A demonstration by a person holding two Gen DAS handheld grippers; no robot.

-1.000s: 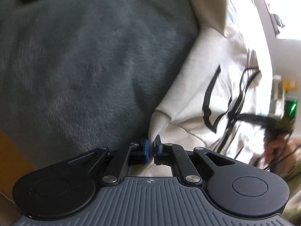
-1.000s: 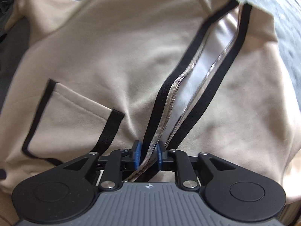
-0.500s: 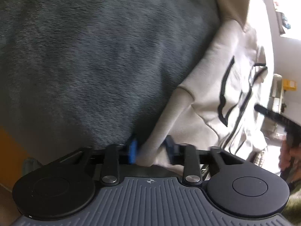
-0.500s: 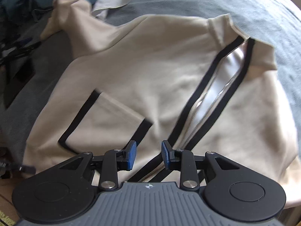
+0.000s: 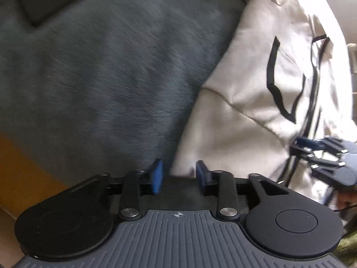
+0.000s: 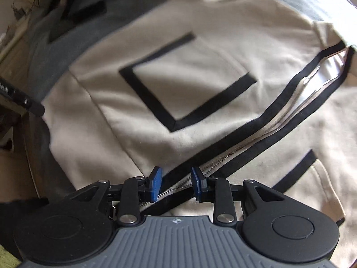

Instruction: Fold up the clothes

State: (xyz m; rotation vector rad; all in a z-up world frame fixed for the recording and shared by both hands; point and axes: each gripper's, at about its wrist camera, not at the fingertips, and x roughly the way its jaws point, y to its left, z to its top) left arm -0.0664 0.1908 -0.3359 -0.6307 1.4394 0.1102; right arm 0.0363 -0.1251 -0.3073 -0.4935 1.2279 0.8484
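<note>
Item: beige zip-up jacket [image 6: 138,147] with black trim, lying front-up and spread on a grey plush blanket [image 5: 100,71]. My left tongs [image 5: 179,174] have just been opening, pads spread with the jacket's hem corner loose between them, not pinched. My right tongs [image 6: 175,182] stand apart over the half-open zipper [image 6: 256,138], pressing on nothing. Step judged: re-gripping after laying flat; best to draw the zipper edges together and smooth the chest pocket [image 6: 185,82] before any fold. Hard to make out: both views blurred; sleeves and far hem cut off; what lies under the blanket is hidden
</note>
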